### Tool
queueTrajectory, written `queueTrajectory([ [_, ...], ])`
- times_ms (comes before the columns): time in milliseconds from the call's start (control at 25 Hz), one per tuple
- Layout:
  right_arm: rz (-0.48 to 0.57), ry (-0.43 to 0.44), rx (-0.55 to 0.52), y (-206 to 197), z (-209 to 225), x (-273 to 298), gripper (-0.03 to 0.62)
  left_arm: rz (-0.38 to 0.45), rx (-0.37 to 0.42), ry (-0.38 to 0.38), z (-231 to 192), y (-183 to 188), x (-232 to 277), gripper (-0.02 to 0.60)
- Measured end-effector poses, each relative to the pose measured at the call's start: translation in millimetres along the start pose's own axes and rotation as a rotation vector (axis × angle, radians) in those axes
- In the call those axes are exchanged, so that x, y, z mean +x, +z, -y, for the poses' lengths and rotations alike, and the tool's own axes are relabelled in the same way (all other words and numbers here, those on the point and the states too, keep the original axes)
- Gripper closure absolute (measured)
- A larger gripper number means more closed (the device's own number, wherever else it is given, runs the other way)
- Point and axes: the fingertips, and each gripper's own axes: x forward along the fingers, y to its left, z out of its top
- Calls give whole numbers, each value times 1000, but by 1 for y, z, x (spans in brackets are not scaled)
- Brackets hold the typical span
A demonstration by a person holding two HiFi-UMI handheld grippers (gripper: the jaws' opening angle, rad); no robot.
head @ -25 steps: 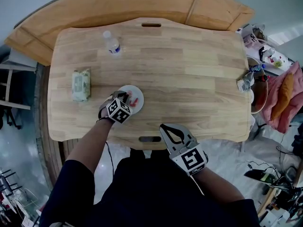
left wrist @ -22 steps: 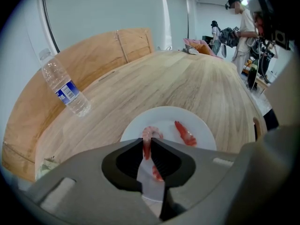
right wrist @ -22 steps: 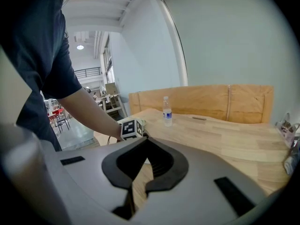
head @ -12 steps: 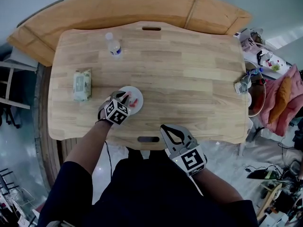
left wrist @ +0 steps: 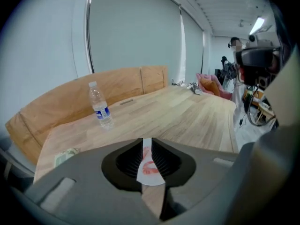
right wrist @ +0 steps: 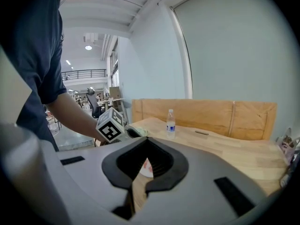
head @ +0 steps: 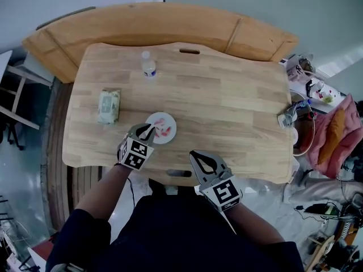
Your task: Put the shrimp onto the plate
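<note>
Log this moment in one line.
shrimp: on plate | left tongs: slightly apart, empty, at plate's edge | right tongs: shut, empty, over table near edge

Table (head: 238, 112) open right of plate (head: 161, 128); wipes pack (head: 109, 106) flanks left.

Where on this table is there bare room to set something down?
The widest bare stretch of the table lies right of the plate, running to the small device at the right edge. There is also room between the water bottle and the plate. Front left is crowded: wipes pack, plate, left gripper.
</note>
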Motion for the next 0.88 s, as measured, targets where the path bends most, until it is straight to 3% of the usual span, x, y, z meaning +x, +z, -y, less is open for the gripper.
queueTrajectory([
  [360,52,9,-28,26,-18,10,588,172,-87,-30,37,43,-78,526],
  [880,71,17,-34,39,-44,11,588,329,-119,-105,70,89,-160,534],
])
